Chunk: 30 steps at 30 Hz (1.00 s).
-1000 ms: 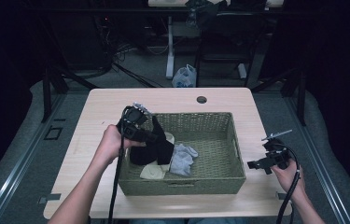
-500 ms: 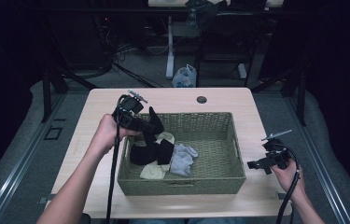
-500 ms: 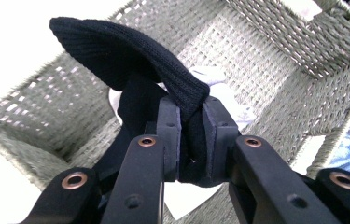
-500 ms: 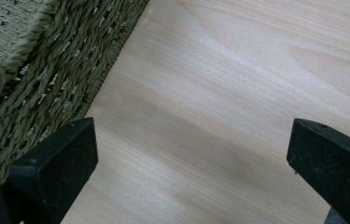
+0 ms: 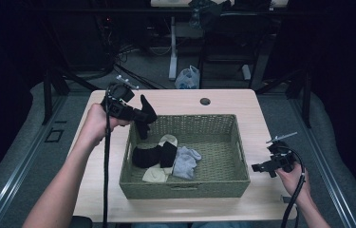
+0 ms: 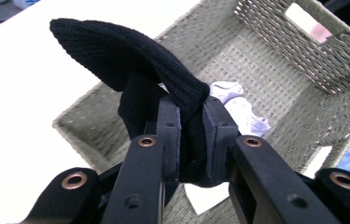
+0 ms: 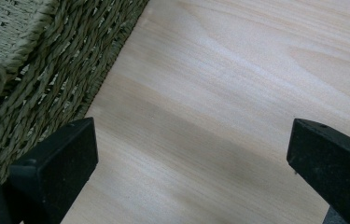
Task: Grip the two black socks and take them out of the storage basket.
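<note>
A: The left gripper [image 6: 192,116] is clamped on a black sock [image 6: 130,60]; in its own view the two jaws press the knit between them, with one end of the sock arching up over the jaws and the other end hanging below them.

B: And relative to the basket [image 5: 235,137]?

A: From above, the left gripper [image 5: 140,115] sits over the basket's far left corner, raised clear of the rim, and the black sock [image 5: 145,116] dangles from it just above that corner. The hand [image 5: 100,124] holding it is outside the basket's left wall.

B: The right gripper [image 5: 261,167]?

A: Its jaws stand wide apart with nothing between them. In the right gripper view they frame bare table [image 7: 238,93], and the basket's woven wall [image 7: 46,70] is beside one jaw. From above it is just off the basket's right wall, near the front corner, not touching it.

B: What is inside the basket?

A: A small heap toward its left half: another black sock [image 5: 154,156], a cream sock [image 5: 157,174] at the front of the heap and a pale grey sock [image 5: 185,162] on its right. The right half of the basket floor is bare weave.

B: And beyond the basket?

A: The table [image 5: 95,190] under it, with a round cable hole [image 5: 205,101] behind the basket's far wall
</note>
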Available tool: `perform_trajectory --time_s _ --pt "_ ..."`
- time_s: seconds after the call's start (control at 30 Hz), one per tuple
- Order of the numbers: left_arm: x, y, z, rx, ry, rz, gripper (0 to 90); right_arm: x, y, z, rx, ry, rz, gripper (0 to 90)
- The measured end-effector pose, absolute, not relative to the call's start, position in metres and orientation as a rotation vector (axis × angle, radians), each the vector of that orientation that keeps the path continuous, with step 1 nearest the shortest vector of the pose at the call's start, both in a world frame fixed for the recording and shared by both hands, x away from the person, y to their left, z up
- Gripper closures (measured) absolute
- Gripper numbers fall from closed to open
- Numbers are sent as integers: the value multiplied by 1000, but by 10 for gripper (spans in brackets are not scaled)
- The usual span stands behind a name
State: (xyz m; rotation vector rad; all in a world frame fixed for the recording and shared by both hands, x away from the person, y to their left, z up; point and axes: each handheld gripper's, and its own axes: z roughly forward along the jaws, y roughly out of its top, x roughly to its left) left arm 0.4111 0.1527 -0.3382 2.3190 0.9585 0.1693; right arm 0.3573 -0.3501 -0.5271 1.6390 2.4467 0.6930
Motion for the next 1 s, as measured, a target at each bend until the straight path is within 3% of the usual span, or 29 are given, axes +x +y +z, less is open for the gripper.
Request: perform_trajectory --time_s 1.0 --pt "405 239 -336 2250 1203 271 795 356 -350 -527 1626 2459 682 12"
